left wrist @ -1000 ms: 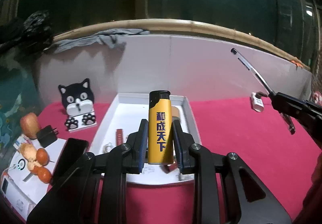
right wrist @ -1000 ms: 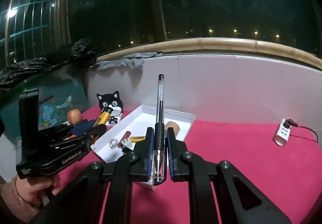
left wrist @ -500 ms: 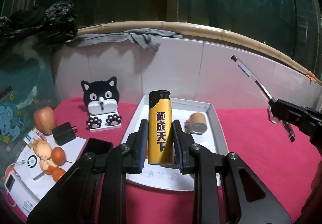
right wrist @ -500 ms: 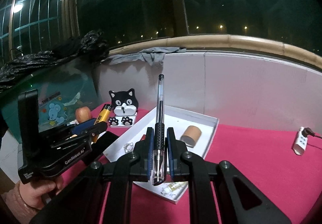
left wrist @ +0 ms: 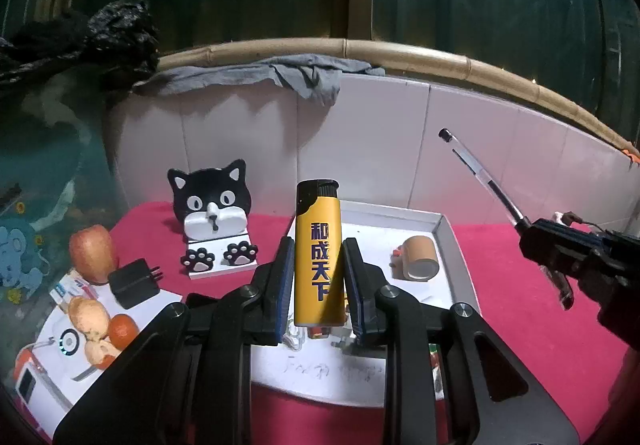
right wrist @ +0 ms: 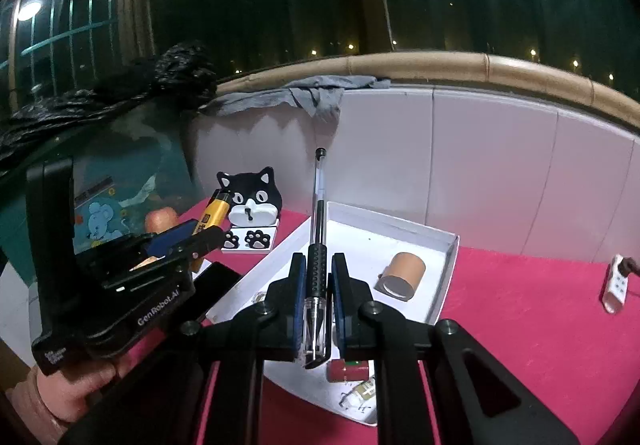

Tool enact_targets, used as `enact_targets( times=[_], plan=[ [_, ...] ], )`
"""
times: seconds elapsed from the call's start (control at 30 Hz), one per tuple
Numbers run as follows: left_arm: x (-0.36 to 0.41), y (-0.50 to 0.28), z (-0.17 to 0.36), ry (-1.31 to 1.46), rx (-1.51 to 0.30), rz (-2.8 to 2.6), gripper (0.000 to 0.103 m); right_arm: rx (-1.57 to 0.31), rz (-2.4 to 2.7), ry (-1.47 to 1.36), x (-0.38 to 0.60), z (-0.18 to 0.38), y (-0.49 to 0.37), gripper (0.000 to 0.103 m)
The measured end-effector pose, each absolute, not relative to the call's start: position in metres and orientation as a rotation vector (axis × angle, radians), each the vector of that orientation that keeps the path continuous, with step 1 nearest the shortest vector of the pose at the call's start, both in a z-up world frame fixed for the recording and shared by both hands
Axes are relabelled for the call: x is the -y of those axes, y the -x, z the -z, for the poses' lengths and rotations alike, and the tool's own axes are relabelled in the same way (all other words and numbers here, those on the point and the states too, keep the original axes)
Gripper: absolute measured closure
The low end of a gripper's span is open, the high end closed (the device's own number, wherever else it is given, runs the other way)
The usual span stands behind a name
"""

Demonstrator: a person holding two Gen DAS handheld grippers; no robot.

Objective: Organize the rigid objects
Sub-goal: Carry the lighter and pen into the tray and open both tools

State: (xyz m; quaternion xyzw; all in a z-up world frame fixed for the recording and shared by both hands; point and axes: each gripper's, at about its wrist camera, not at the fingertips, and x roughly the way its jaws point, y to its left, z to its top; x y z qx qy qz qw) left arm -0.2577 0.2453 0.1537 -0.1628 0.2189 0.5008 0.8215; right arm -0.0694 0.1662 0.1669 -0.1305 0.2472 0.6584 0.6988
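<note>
My left gripper [left wrist: 317, 245] is shut on a yellow lighter [left wrist: 318, 249] with blue characters, held upright above the near end of a white tray [left wrist: 460, 245]. My right gripper [right wrist: 320, 259] is shut on a clear pen [right wrist: 320, 205] with a black grip, pointing up over the tray [right wrist: 448, 245]. The pen [left wrist: 480, 173] and right gripper also show at the right of the left wrist view. The lighter [right wrist: 214, 211] and left gripper show at the left of the right wrist view. A tan cylinder [right wrist: 400, 275] lies in the tray with small items.
A black cat-shaped stand [left wrist: 212, 213] sits left of the tray on the red cloth. An apple [left wrist: 93, 253], a black charger [left wrist: 134, 283], oranges [left wrist: 120, 329] and a white device lie far left. A white power strip [right wrist: 616, 283] lies at right. A tiled wall stands behind.
Both grippers have shifted so the tray and cat stand sit more to the right in view. The tray now lies directly below both. Lighter and pen stay gripped.
</note>
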Motion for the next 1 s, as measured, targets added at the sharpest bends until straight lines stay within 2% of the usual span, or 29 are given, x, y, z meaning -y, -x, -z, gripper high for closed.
enact_targets(
  times=[0.33, 1.0],
  plan=[
    [-0.294, 0.233, -0.135, 0.416, -0.530, -1.050, 0.080, -0.661, -1.394, 0.290, -0.203, -0.140, 0.051, 0.093],
    [-0.327, 0.196, -0.077, 0.450, -0.668, -1.037, 0.079, -0.818, -1.348, 0.327, -0.244, -0.081, 0.040, 0.092]
  ],
)
